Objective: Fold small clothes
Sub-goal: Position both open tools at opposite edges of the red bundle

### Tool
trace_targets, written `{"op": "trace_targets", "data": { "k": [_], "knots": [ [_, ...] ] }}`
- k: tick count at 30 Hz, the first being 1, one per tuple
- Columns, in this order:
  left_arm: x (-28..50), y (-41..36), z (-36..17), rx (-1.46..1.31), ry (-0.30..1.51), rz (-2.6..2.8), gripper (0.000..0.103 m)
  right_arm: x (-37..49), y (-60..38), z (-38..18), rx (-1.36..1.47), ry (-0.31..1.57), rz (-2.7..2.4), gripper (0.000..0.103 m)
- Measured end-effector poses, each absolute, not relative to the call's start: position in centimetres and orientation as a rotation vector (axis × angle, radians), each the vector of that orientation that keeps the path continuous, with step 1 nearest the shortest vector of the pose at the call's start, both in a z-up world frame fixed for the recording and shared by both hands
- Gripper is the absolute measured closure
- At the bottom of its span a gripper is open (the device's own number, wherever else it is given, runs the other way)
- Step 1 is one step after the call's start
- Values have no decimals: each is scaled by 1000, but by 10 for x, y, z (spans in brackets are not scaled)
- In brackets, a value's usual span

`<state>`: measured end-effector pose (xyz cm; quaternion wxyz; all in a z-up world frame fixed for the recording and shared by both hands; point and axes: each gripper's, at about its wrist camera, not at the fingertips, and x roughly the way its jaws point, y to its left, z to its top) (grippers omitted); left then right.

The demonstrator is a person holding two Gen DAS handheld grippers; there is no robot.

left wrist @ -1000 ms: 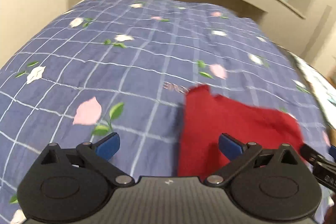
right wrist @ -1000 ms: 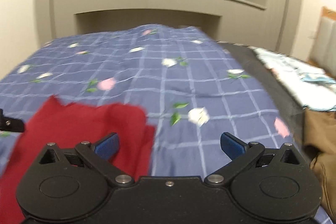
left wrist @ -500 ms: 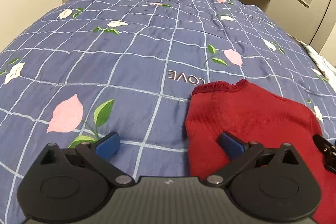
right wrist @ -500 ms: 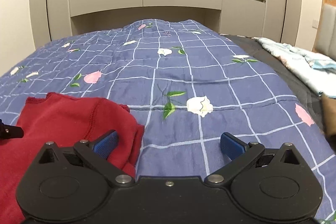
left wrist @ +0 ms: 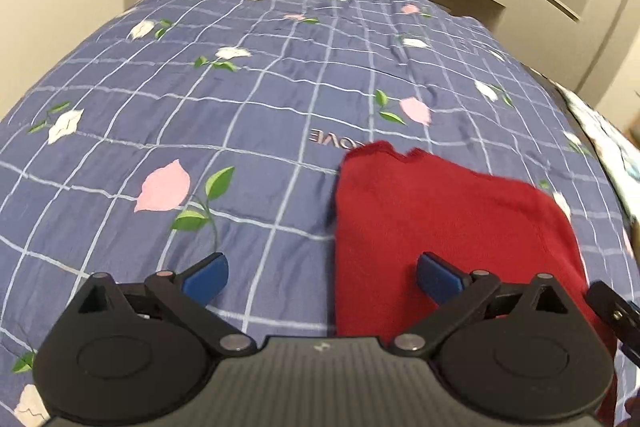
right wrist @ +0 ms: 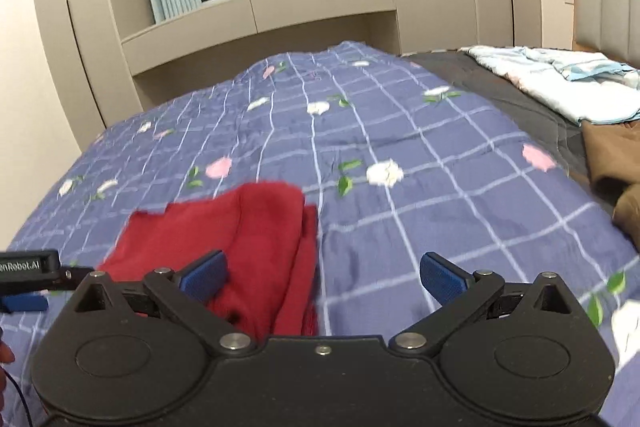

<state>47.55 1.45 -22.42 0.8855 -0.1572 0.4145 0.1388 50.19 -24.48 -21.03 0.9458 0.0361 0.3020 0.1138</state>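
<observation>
One small red knit garment lay on the blue checked floral bedspread, occupying the lower right of the left wrist frame and the lower left of centre in the right wrist frame. It was folded over on itself, with layered edges visible along its right side in the right wrist view and a wavy ribbed hem at its far upper corner. That corner sat just beside the "LOVE" lettering on the cover.

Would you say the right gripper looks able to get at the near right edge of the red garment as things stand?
Probably yes. The right gripper is open, and the red garment lies flat on the bedspread with its folded edge between the fingers; nothing covers it.
</observation>
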Motion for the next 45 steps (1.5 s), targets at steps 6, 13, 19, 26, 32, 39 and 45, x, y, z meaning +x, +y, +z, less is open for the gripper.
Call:
{"op": "trace_targets", "data": {
  "k": [6,13,19,26,32,39,45],
  "knots": [
    [473,12,-232,-310,859,253,1,506,-246,-228,67,633,191,1],
    [472,10,-238,-287,855,248,0,505,-249,-242,92,627,186,1],
    [465,13,-230,-319,875,255,1,507,-250,-238,107,660,181,1],
    [434,16,-212,-376,840,152,1,481,-261,-212,210,652,260,1],
    [412,10,-231,-406,939,104,1,447,-271,-225,242,727,276,1],
    [400,10,-248,-402,1030,120,1,426,-271,-244,167,729,259,1],
    [379,10,-242,-416,1055,129,1,414,-280,-245,215,713,260,1]
  ]
}}
